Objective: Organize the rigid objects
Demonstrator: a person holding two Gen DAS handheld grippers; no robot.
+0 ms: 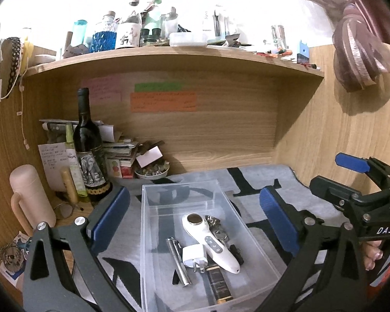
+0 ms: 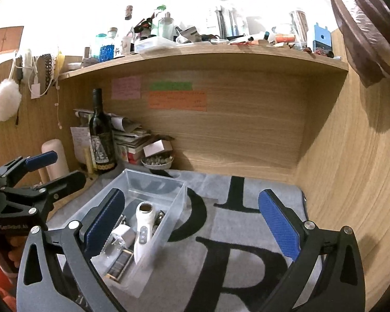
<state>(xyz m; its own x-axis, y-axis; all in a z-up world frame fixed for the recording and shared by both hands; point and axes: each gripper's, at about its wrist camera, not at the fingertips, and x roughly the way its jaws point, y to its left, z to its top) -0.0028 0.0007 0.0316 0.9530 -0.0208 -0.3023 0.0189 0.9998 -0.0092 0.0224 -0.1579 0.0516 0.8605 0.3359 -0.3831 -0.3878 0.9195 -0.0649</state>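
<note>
**Hovering over a filled bin, both tongs spread wide**

Standing beside the wooden desk alcove [image 2: 247, 135], I see a grey mat with large black letters [image 2: 221, 247] beneath both tools. Between and just ahead of the left gripper [image 1: 195, 221] sits the clear rectangular plastic bin [image 1: 153, 234]; it lies ahead and to the left of the right gripper [image 2: 192, 223]. Both tongs are spread wide with nothing pinched between them.

Inside the bin, the white handheld wand-shaped device [image 1: 210, 241] lies largest, its long axis running diagonally, round head pointing away from the left tongs and narrow tail toward them. Beside it rest a white plug adapter [image 1: 195, 257], a slim silver metal pen-like cylinder [image 1: 179, 262] lying roughly parallel to the wand, and a dark rectangular lighter-like bar with gold trim [image 1: 219, 286].

My worry: the left tong's wide fingers straddle the bin's walls, so a careless drop could knock the light bin askew. Left of the left tongs, the tall dark wine bottle [image 1: 87, 140] stands upright near the mat's edge; a sideways swing might topple it.
</note>
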